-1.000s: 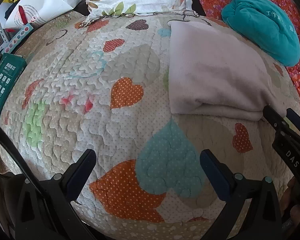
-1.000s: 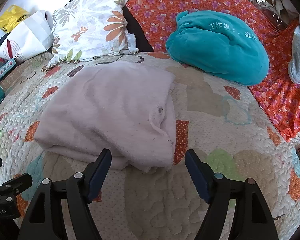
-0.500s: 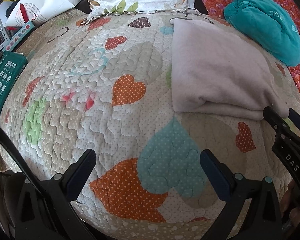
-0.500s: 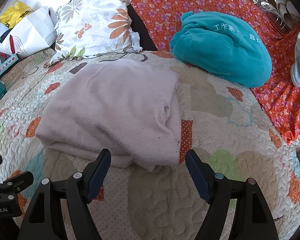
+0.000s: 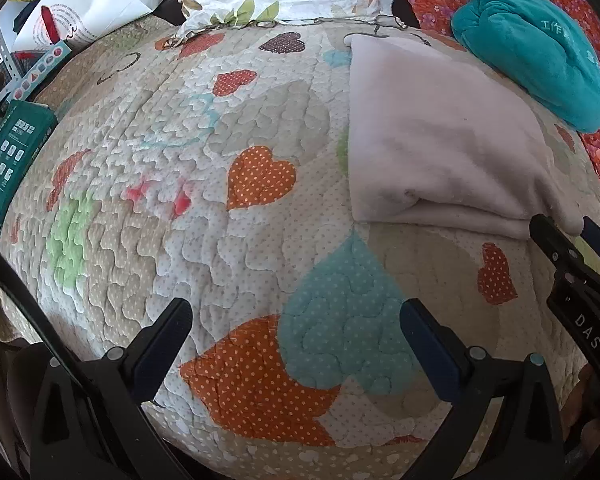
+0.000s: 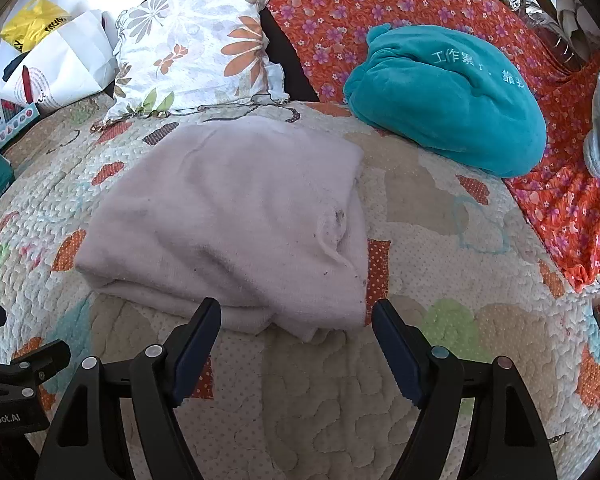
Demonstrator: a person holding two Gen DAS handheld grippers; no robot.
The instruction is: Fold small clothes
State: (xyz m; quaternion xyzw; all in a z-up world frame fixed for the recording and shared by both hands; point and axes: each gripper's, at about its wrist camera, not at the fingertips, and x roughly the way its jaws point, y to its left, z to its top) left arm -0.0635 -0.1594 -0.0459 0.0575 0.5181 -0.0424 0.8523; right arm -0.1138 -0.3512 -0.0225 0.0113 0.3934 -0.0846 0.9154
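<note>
Right wrist: open right claw (image 6: 296,320) just before folded pink garment (image 6: 236,216).

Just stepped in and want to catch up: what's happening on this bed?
A person is holding a pair of tongs in each hand over a heart-patterned quilt, folding small clothes. A pale pink garment lies folded on the quilt, with layered edges along its near side. The right tongs are open just in front of its near edge, holding nothing. The left tongs are open over bare quilt, off to the garment's left.
</note>
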